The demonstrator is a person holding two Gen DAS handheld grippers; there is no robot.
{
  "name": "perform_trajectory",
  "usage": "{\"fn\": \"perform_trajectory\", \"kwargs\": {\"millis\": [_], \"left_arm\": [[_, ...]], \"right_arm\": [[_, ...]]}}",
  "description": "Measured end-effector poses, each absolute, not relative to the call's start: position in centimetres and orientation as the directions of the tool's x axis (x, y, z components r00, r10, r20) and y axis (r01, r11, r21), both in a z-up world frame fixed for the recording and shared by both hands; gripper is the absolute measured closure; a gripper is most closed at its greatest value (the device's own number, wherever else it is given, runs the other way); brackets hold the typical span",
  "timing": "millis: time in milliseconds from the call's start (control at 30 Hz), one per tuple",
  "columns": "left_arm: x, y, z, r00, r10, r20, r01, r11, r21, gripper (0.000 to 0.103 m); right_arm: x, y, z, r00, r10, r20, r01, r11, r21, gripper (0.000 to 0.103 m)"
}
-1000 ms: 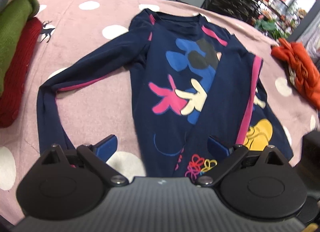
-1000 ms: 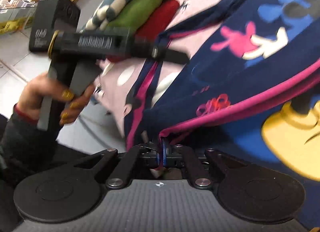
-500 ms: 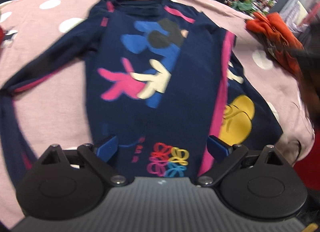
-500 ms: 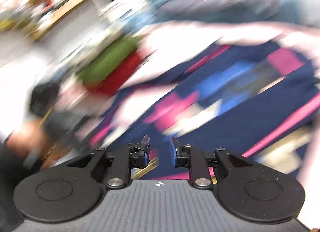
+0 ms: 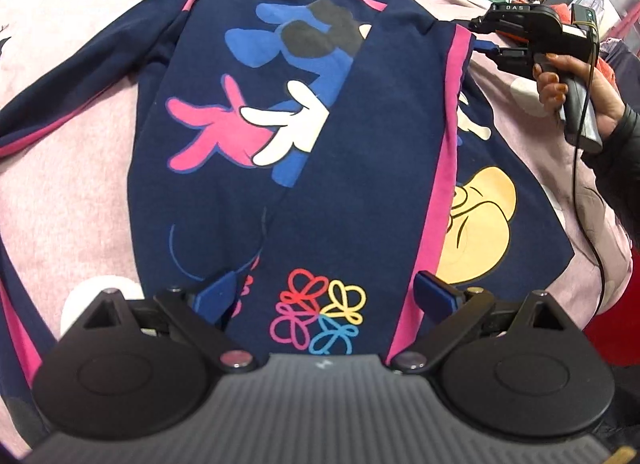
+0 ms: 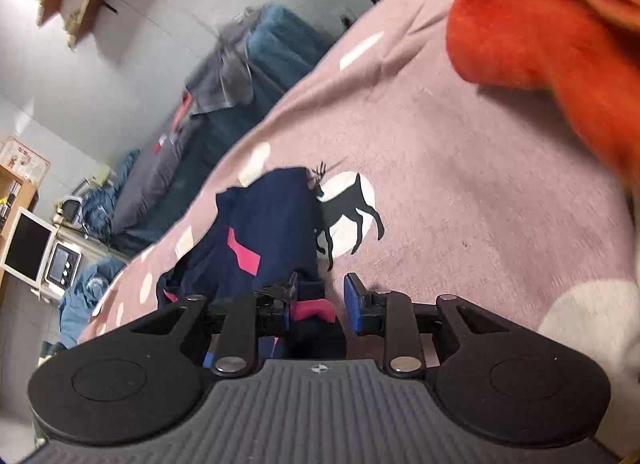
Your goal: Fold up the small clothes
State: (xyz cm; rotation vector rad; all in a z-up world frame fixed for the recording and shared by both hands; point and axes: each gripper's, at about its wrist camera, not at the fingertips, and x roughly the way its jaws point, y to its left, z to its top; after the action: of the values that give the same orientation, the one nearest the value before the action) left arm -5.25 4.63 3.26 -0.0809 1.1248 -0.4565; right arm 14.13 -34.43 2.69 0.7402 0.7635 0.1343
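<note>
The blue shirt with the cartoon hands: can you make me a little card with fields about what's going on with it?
garment: navy shirt, lying flat
surface: pink spotted blanket
folded part: right sleeve, laid across the front
unfolded part: left sleeve, stretched out sideways
left gripper: open above the hem, holding nothing
right gripper: jaws opening, shirt fabric between them
nearby: orange garment

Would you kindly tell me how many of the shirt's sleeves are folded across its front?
1: the sleeve with the pink stripe lies over the navy shirt; the other sleeve stays spread out.
</note>
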Motion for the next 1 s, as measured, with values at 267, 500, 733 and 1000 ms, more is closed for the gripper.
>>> {"fn": "perform_trajectory", "kwargs": {"millis": [267,500,733,1000], "left_arm": [[-5.3,4.2,3.2,0.355,-0.376,-0.856,0.316,0.91,-0.268,0.005],[-5.4,4.5,3.1,0.357,-0.383,-0.852,0.312,0.909,-0.278,0.005],[-5.4,4.5,3.1,0.358,-0.381,-0.852,0.312,0.909,-0.275,0.005],[-5.4,4.2,3.0,0.358,-0.378,-0.854,0.317,0.909,-0.269,0.002]], "right_arm": [[14.0,-33.1,3.3,0.73,0.379,-0.569,0.103,0.762,0.64,0.063],[12.9,-32.8,2.9,0.721,0.208,-0.661,0.19,0.857,0.478,0.095],[11.1,-32.6,4.2,0.802,0.09,-0.591,0.157,0.923,0.353,0.102],[15.7,-31.1,5.2,0.807,0.21,-0.551,0.012,0.928,0.372,0.051]]}}
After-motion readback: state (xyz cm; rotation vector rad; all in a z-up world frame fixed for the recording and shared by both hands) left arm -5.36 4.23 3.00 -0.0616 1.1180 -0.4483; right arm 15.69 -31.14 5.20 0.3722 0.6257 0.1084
